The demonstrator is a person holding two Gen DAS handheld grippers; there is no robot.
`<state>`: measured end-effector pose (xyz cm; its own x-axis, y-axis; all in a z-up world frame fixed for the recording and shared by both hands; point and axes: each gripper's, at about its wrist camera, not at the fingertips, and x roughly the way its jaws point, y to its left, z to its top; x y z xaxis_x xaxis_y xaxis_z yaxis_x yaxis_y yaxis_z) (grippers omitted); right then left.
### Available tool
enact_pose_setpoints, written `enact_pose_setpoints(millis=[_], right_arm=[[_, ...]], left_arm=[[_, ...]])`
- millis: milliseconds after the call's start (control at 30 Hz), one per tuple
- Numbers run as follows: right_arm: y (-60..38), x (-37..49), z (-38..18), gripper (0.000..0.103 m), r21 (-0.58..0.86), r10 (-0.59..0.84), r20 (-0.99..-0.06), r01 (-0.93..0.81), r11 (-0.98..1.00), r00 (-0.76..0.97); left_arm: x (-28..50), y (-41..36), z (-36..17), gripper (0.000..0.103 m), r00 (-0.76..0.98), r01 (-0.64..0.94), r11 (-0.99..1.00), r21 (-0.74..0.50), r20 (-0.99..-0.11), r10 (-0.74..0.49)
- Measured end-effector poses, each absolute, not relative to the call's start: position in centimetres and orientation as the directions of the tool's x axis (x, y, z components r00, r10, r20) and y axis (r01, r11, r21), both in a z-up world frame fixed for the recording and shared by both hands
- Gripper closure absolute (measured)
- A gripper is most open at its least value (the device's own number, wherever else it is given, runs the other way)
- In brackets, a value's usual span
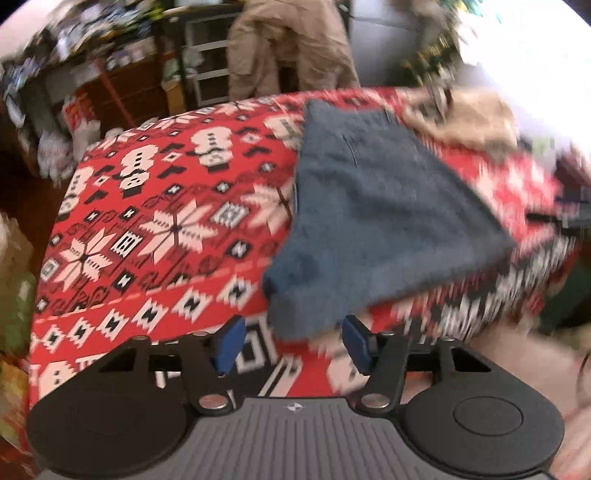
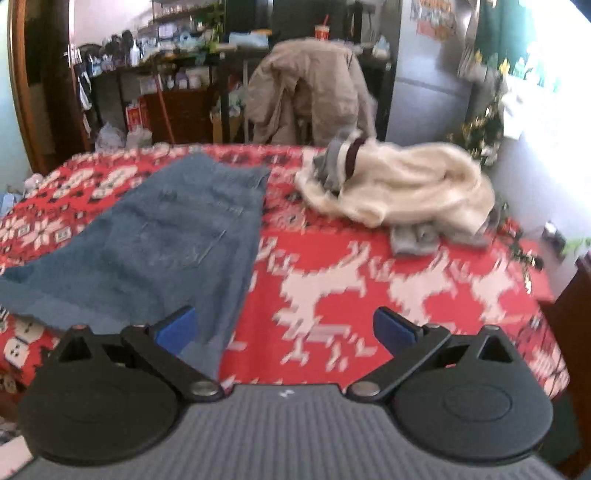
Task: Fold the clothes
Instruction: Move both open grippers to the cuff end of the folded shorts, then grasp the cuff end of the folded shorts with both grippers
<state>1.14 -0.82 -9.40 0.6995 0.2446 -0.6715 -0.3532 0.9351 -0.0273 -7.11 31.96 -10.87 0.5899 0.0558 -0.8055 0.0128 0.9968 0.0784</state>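
A pair of blue jeans (image 2: 159,243) lies flat on a table covered with a red cloth (image 2: 332,236) that has white snowmen, snowflakes and reindeer on it. The jeans are folded over, and a back pocket shows on top. They sit on the left part of the table in the right wrist view, with one edge reaching to the near side of the table. The left tongs (image 1: 291,341) are open, with a wide gap between the two blue pads (image 1: 229,343). A corner of the jeans (image 1: 373,221) hangs down close to that gap, but the picture is blurry and I cannot tell if the pads touch it. The right tongs (image 2: 284,328) are open wide too and hold nothing. Their left blue pad (image 2: 176,328) sits in front of the near edge of the jeans, and the other pad is over the bare red cloth. Farther back on the right side of the table is a loose heap of clothes, a cream fuzzy top (image 2: 410,192) lying on some grey things (image 2: 413,240). It is well apart from the jeans. Behind the table a tan coat (image 2: 310,88) hangs over a chair. Shelves full of small things (image 2: 173,33) stand along the back wall, and bright light comes in from the right.
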Motion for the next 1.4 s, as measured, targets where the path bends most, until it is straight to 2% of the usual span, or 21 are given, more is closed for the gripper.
enact_pose_setpoints(millis=[67, 133, 200, 367, 533, 700, 800, 900, 967, 1033, 1100, 1167, 1400], right_arm=[[-0.4, 0.9, -10.3, 0.001, -0.024, 0.239, -0.687, -0.35, 0.936, 0.686], [-0.2, 0.8, -10.8, 0.001, 0.013, 0.263, -0.703, -0.358, 0.934, 0.661], [-0.1, 0.8, -11.4, 0.001, 0.047, 0.273, -0.723, -0.349, 0.936, 0.635], [-0.4, 0.7, -12.1, 0.001, 0.084, 0.278, -0.741, -0.327, 0.941, 0.611], [-0.9, 0.6, -12.0, 0.001, 0.144, 0.317, -0.743, -0.322, 0.936, 0.589], [1.0, -0.3, -11.4, 0.001, 0.186, 0.42, -0.703, -0.421, 0.888, 0.574], [3.9, -1.7, -11.0, 0.007, 0.178, 0.501, -0.651, -0.527, 0.831, 0.57], [7.8, -2.9, -10.9, 0.025, 0.174, 0.574, -0.631, -0.625, 0.761, 0.523], [10.6, -3.8, -11.2, 0.05, 0.174, 0.609, -0.621, -0.67, 0.721, 0.494], [13.3, -4.6, -11.8, 0.064, 0.213, 0.652, -0.623, -0.709, 0.673, 0.432], [15.9, -5.5, -12.4, 0.068, 0.235, 0.684, -0.621, -0.741, 0.629, 0.383], [18.1, -6.4, -13.0, 0.077, 0.229, 0.696, -0.619, -0.765, 0.602, 0.363], [23.4, -6.8, -14.9, 0.078, 0.218, 0.703, -0.621, -0.784, 0.581, 0.348]], left_arm=[[-7.8, 30.8, -11.9, 0.063, 0.596, 0.037, 0.985, 0.168, -0.795, 0.113], [-7.8, 30.5, -12.7, 0.084, 0.607, 0.021, 0.979, 0.202, -0.781, 0.148], [-7.6, 30.6, -13.2, 0.088, 0.614, -0.009, 0.979, 0.205, -0.772, 0.167], [-6.6, 31.1, -13.3, 0.09, 0.622, -0.05, 0.986, 0.158, -0.768, 0.154], [-6.1, 32.6, -10.9, 0.09, 0.674, -0.117, 0.993, -0.016, -0.736, 0.068], [-5.1, 33.3, -10.2, 0.09, 0.682, -0.143, 0.985, -0.094, -0.731, 0.029], [-4.4, 33.6, -10.7, 0.09, 0.663, -0.135, 0.984, -0.116, -0.749, 0.003], [-3.9, 34.8, -10.8, 0.09, 0.652, -0.143, 0.975, -0.169, -0.758, -0.036], [-3.5, 35.9, -10.7, 0.09, 0.648, -0.155, 0.962, -0.225, -0.758, -0.073], [-3.0, 36.6, -10.7, 0.09, 0.641, -0.161, 0.951, -0.265, -0.761, -0.104], [-2.5, 36.8, -10.4, 0.09, 0.634, -0.151, 0.951, -0.27, -0.764, -0.116], [-2.2, 36.8, -10.3, 0.09, 0.626, -0.135, 0.954, -0.266, -0.769, -0.126], [-1.4, 37.7, -10.3, 0.09, 0.598, -0.087, 0.947, -0.308, -0.777, -0.198]])
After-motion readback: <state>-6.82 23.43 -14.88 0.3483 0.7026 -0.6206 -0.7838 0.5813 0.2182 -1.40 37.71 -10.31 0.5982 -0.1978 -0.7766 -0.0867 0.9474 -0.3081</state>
